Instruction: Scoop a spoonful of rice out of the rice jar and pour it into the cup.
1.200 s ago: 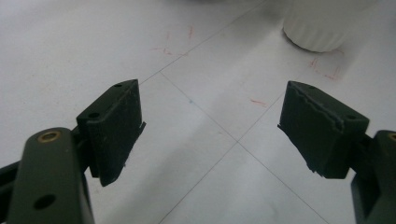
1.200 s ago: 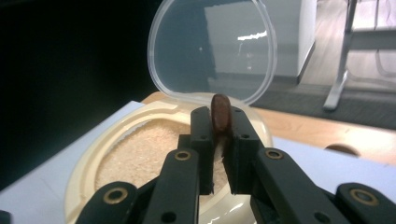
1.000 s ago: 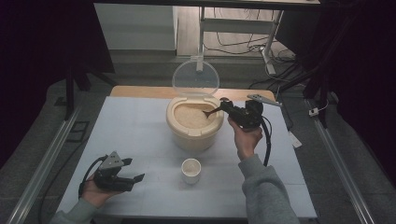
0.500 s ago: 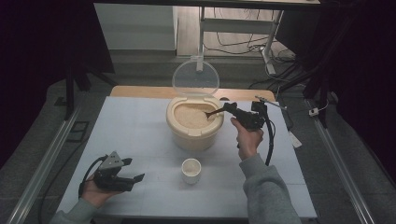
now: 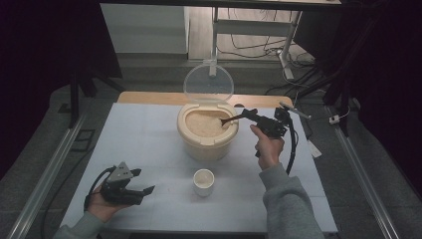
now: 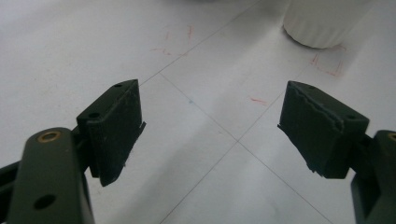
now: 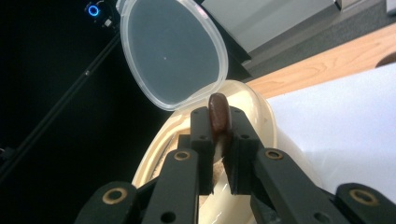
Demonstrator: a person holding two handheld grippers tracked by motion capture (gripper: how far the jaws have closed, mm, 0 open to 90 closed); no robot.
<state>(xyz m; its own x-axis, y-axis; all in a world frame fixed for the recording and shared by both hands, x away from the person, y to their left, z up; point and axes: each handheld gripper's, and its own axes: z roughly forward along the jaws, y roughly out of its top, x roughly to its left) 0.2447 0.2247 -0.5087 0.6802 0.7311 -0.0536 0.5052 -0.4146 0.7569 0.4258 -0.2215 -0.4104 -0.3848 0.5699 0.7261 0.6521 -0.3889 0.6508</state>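
Right gripper (image 5: 249, 115) clamps my brown spoon (image 7: 218, 112), dipped into the rice bin (image 5: 206, 144) (lid up). Left gripper (image 6: 210, 128) gapes, holding nothing. Cup (image 5: 203, 181) awaits filling.

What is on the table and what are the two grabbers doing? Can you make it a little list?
container: cream rice bin at mid table, full of rice
lid: clear lid hinged up at the back
right gripper: shut on a brown spoon, reaching over the rice
left gripper: open, nothing between the jaws, low at the near left of the table
cup: small white cup in front of the bin
surface: white table cover
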